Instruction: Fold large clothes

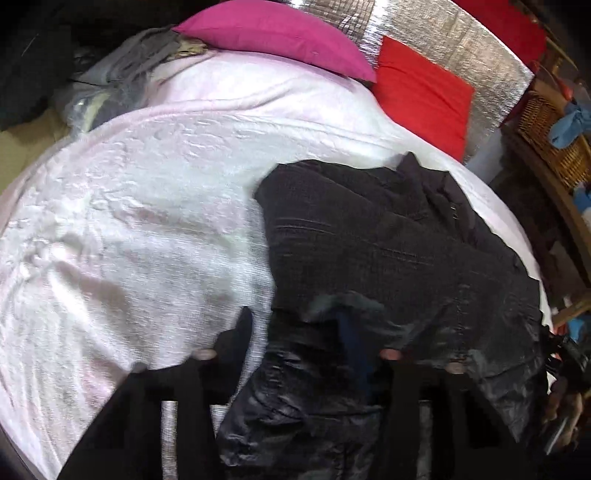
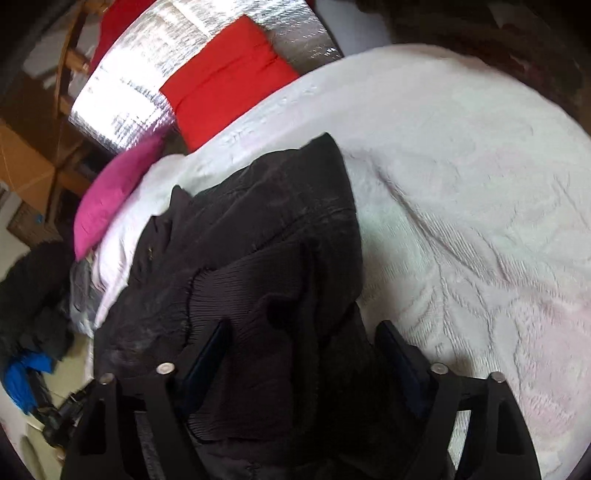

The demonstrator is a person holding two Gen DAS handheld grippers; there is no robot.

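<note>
A large black padded jacket (image 1: 388, 243) lies bunched on a pale pink-white bedspread (image 1: 140, 221); it also shows in the right wrist view (image 2: 251, 229). My left gripper (image 1: 295, 350) hangs low over the jacket's shiny near edge, its jaws wide apart with cloth bunched between them. My right gripper (image 2: 299, 332) is open too, with the jacket's ribbed cuff lying between its fingers (image 2: 210, 350). I cannot tell whether either one touches the cloth.
A magenta pillow (image 1: 280, 33) and a red pillow (image 1: 421, 92) lean on a silver foil headboard (image 1: 461, 44). Grey clothes (image 1: 125, 74) are heaped at the bed's far left. A wicker basket (image 1: 550, 129) and wooden furniture stand to the right.
</note>
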